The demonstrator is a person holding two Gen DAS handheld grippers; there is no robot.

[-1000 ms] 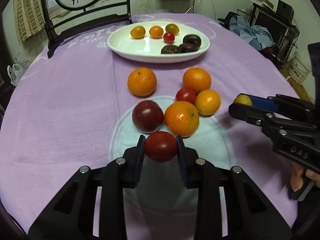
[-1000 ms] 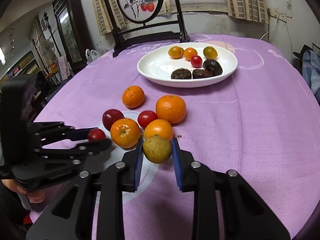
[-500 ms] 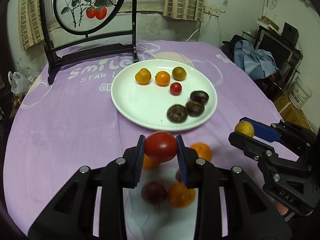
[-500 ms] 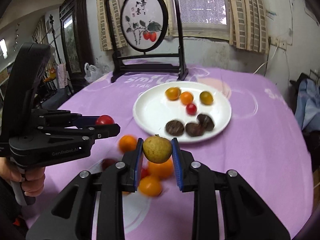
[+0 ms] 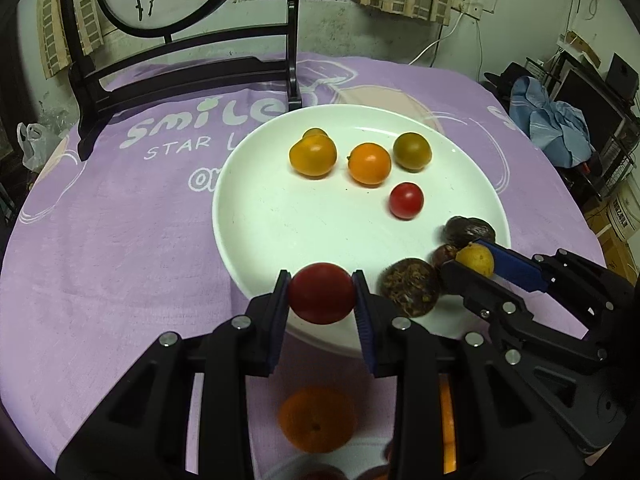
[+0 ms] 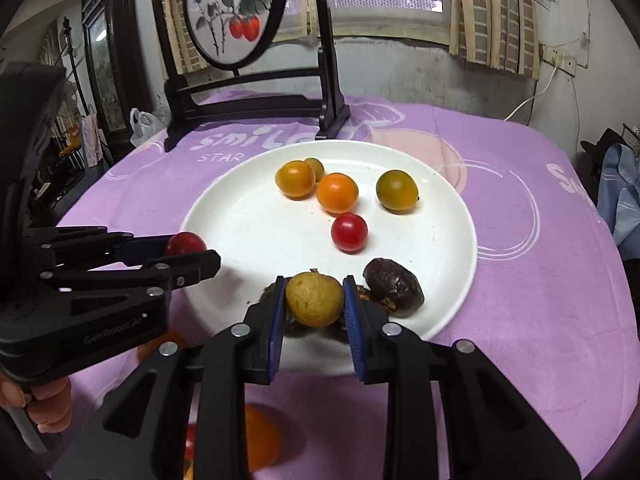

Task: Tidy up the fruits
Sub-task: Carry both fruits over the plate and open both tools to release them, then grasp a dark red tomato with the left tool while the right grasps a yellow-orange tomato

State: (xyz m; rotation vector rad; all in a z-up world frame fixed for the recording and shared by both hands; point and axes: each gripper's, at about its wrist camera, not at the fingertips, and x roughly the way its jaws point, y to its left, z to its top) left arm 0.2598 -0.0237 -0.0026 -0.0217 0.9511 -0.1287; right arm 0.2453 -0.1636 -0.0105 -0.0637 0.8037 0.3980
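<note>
With several small fruits already on the white plate (image 5: 240, 256), the left gripper (image 5: 322, 294) clamped a red fruit (image 5: 322, 292) and the right gripper (image 6: 314, 300) a yellow fruit (image 6: 314, 299) in closed jaws above its near rim, while oranges (image 5: 318, 420) remained on the surface.

Red tomato (image 5: 322, 293) clamped in left tongs (image 5: 321, 300) at the white plate's (image 5: 256, 236) near rim.
Right tongs (image 5: 472, 266) pinch a yellow fruit (image 5: 475, 258) beside dark fruits (image 5: 410, 286).
</note>
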